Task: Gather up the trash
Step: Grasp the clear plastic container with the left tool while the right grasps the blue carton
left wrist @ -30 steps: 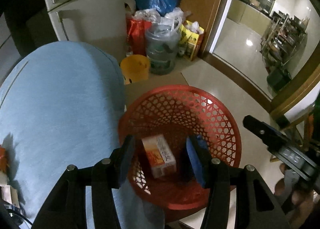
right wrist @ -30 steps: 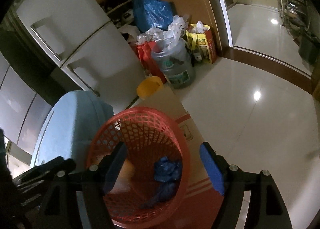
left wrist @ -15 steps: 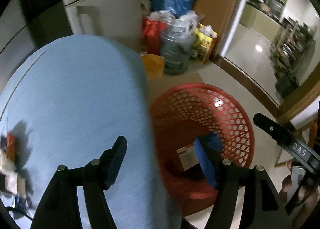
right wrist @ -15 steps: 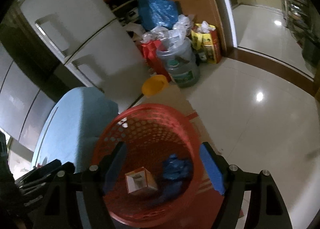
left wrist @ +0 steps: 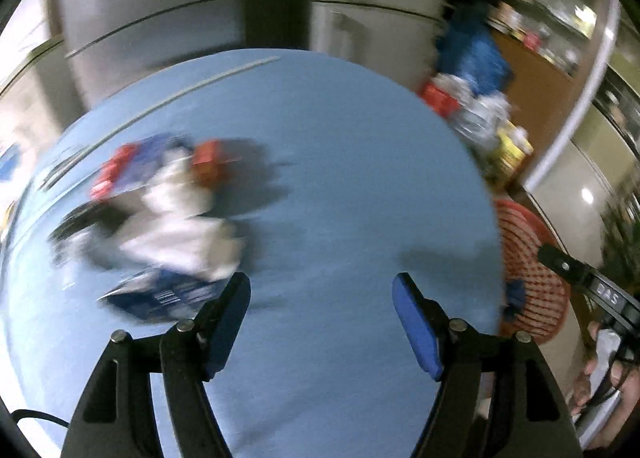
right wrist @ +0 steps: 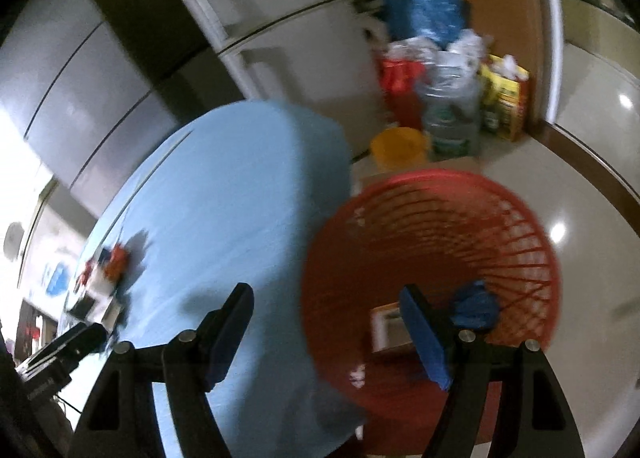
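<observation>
A blurred heap of trash [left wrist: 160, 218], white, red and blue wrappers, lies on the light blue table [left wrist: 340, 178] to the left. My left gripper [left wrist: 322, 298] is open and empty above the table, right of the heap. The red mesh basket [right wrist: 520, 218] stands on the floor beside the table and holds a small orange-white box [right wrist: 386, 328] and a crumpled blue wrapper [right wrist: 476, 308]. My right gripper [right wrist: 326, 308] is open and empty, straddling the table edge and the basket rim. The heap also shows in the right wrist view [right wrist: 106, 274].
A white fridge [right wrist: 280, 18] stands behind the table. A yellow bucket [right wrist: 400, 146], a water jug [right wrist: 452, 114], a blue bag [right wrist: 420, 10] and other bags crowd the floor beyond the basket. Glossy tiled floor [right wrist: 592, 162] spreads right.
Both grippers have swung left, away from over the basket toward the table. The left one now faces the trash heap. The box lies in the basket.
</observation>
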A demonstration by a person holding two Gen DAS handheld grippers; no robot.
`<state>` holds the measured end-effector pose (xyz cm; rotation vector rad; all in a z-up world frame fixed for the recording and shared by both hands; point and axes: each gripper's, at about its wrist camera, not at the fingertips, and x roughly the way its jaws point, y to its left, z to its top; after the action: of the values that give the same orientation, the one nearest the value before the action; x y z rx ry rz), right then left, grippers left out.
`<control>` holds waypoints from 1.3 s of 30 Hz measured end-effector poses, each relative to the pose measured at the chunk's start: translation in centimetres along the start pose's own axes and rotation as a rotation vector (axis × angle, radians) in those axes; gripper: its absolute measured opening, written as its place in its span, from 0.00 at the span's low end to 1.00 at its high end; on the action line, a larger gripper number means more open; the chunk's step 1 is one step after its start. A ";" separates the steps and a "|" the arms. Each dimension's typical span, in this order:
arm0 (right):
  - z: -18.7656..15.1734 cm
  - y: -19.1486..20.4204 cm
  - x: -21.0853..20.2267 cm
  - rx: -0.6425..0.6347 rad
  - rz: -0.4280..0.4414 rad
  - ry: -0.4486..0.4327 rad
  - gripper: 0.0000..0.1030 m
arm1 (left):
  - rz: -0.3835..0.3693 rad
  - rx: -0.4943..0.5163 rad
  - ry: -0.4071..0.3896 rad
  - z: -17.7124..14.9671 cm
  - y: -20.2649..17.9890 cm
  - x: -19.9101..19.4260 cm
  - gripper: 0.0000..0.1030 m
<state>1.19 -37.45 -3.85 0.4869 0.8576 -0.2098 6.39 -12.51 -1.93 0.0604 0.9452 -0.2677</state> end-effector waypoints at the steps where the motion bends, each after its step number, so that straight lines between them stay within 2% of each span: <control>1: -0.3 1.2 0.3 -0.024 0.009 0.011 0.76 | 0.027 -0.039 -0.019 -0.3 2.0 -0.7 0.72; 4: -1.1 4.0 1.0 -0.077 0.030 0.034 0.76 | 0.090 -0.127 -0.058 -0.7 6.7 -2.0 0.73; 5: -1.4 4.9 1.2 -0.094 0.036 0.042 0.76 | 0.111 -0.151 -0.068 -0.7 8.1 -2.3 0.77; 9: -2.3 7.4 1.5 -0.141 0.056 0.060 0.76 | 0.153 -0.252 -0.078 -0.3 13.6 -2.1 0.80; 12: -3.0 9.2 1.6 -0.183 0.065 0.070 0.76 | 0.123 -0.279 -0.059 -0.4 15.3 -0.9 0.80; 15: -3.3 10.2 1.7 -0.214 0.064 0.082 0.76 | 0.084 -0.265 -0.043 -0.4 15.3 0.3 0.80; 19: -3.5 10.9 1.7 -0.233 0.057 0.086 0.76 | 0.091 -0.233 -0.012 0.0 15.0 2.7 0.80; 20: -3.5 10.9 1.6 -0.236 0.055 0.086 0.76 | 0.086 -0.240 -0.017 0.0 15.2 2.9 0.77; 21: -3.5 11.0 1.6 -0.239 0.054 0.086 0.76 | 0.080 -0.242 -0.024 -0.2 15.5 2.6 0.65; 22: -3.5 11.1 1.6 -0.242 0.052 0.087 0.76 | 0.080 -0.232 -0.022 -0.1 15.5 2.7 0.38; 24: -3.6 11.3 1.5 -0.246 0.054 0.091 0.76 | 0.076 -0.242 -0.009 -0.1 16.0 2.7 0.19; 25: -3.6 11.4 1.6 -0.252 0.056 0.094 0.76 | 0.068 -0.254 -0.004 -0.3 16.3 2.5 0.05; 33: -4.3 15.2 2.5 -0.338 0.119 0.124 0.76 | 0.133 -0.303 -0.065 -2.6 18.6 -1.5 0.04; 39: -6.5 19.0 2.6 -0.446 0.222 0.185 0.76 | 0.176 -0.319 -0.081 -3.7 20.0 -2.6 0.04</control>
<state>5.47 -17.71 -3.29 0.1807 0.9891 0.2321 7.08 7.89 -3.30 -0.1585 0.8865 0.0447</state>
